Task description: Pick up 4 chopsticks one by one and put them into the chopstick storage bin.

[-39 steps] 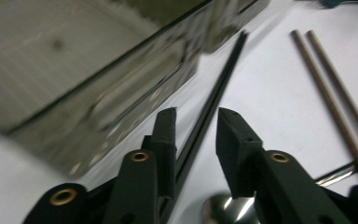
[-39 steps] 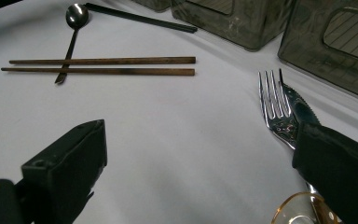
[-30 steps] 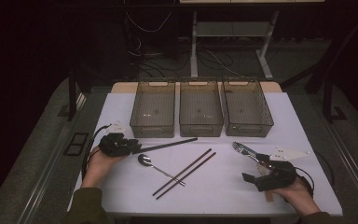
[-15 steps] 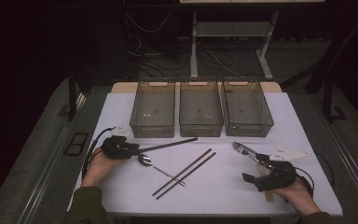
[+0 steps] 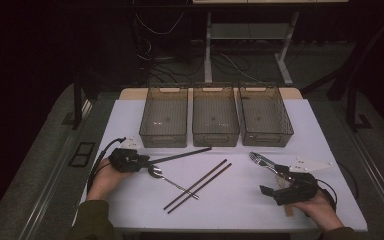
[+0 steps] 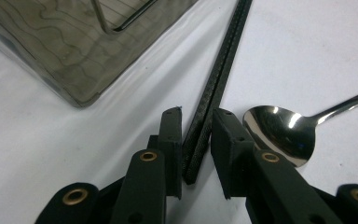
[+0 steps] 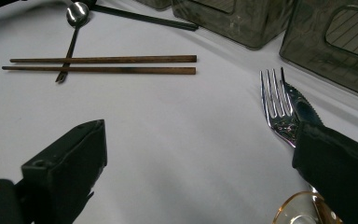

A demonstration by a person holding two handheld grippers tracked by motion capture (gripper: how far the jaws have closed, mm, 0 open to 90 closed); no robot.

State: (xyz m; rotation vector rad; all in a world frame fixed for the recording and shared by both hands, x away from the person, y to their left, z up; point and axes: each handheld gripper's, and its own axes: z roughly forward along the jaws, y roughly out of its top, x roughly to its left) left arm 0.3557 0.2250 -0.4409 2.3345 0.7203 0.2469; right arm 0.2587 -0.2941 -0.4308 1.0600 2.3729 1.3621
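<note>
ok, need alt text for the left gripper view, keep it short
The left hand-held gripper has just been closing on a pair of black chopsticks lying between its two black jaws on the white table. A steel spoon lies just right of them; a smoky plastic bin stands upper left.

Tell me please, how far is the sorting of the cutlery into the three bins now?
Nothing looks sorted yet: the three bins appear empty. In hand: the left gripper has just been closing its jaws around the black chopsticks, which lie between them. Left on the table: the spoon, brown chopsticks, fork and knife. The right gripper is open.
</note>
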